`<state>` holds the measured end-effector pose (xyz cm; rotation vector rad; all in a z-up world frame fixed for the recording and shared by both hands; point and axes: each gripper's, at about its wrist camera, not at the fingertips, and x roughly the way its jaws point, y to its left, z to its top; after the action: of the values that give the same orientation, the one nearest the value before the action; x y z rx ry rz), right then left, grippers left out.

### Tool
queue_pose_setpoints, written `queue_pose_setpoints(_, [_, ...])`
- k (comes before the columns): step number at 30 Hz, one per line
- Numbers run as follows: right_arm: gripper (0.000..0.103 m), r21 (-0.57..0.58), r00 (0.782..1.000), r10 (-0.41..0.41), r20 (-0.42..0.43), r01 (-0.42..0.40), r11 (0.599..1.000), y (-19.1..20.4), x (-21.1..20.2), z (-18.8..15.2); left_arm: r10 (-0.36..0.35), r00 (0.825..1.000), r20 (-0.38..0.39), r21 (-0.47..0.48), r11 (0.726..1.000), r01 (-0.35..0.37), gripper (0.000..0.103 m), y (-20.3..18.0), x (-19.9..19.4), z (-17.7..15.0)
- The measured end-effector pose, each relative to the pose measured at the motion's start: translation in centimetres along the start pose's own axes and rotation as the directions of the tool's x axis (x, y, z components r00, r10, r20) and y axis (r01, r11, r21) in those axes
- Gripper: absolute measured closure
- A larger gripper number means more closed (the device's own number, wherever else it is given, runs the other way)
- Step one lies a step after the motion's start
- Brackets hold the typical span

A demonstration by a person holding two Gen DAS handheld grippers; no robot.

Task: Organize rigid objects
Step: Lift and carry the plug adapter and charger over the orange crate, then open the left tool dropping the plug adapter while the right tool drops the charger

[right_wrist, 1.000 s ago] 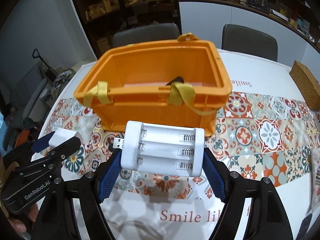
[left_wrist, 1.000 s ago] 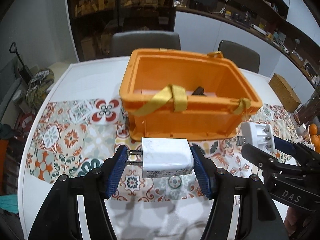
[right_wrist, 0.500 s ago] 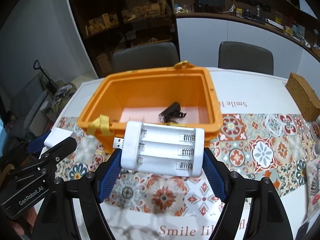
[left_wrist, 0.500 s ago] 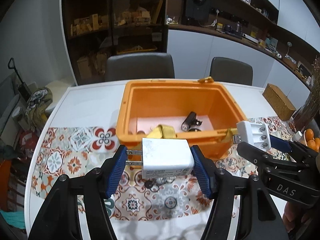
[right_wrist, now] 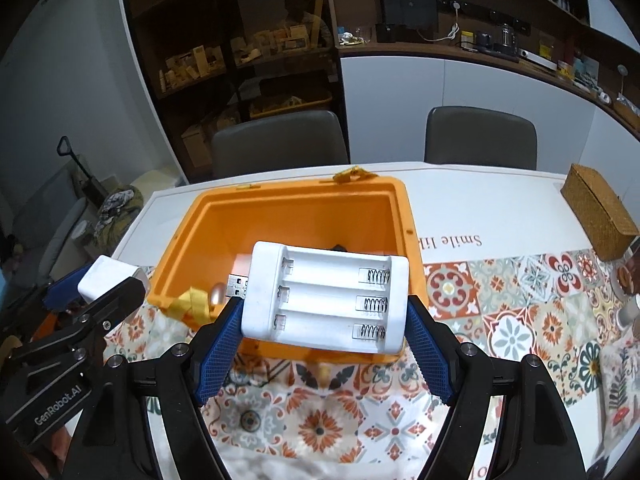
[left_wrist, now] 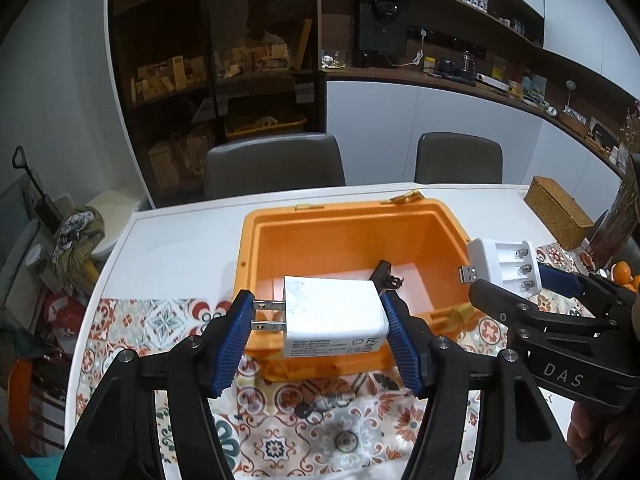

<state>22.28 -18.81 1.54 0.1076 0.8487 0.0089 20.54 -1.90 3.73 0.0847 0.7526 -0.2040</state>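
Two white devices held above the near rim of an orange bin [left_wrist: 352,240]. Left gripper [left_wrist: 320,328] clamped on a white wall adapter [left_wrist: 334,314], boxy, two metal prongs pointing left against the blue pad, small grey print on its near face. Right gripper [right_wrist: 324,320] clamped on a white battery charger [right_wrist: 326,298], three empty slots with coil springs at the right ends, USB plug sticking out left. Inside the bin, a small black object [left_wrist: 386,278] on a pale floor; yellow straps [right_wrist: 194,302] draped over the near wall. Underneath, a white table [left_wrist: 180,236] with a patterned tile-print runner [right_wrist: 500,292] in orange, red and teal. Far side: two grey chairs [left_wrist: 276,164], dark shelving [left_wrist: 208,72] crowded with boxes. Far right on the table, a woven box [right_wrist: 598,216].
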Motion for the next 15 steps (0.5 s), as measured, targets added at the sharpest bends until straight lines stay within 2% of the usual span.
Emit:
queue_pose_setpoints(8, [0.025, -0.001, 1.000, -0.028, 0.005, 0.028, 1.000, 0.0, 1.1, 2.0, 0.013, 1.000, 0.000, 0.028, 1.000, -0.013, 0.039, 0.1, 1.4, 1.9])
queue_pose_setpoints(15, [0.025, -0.026, 0.997, -0.060, -0.054, 0.059, 0.998, 0.2, 3.2, 3.4, 0.013, 0.999, -0.052, 0.030, 1.000, -0.011, 0.039, 0.5, 4.1, 2.9])
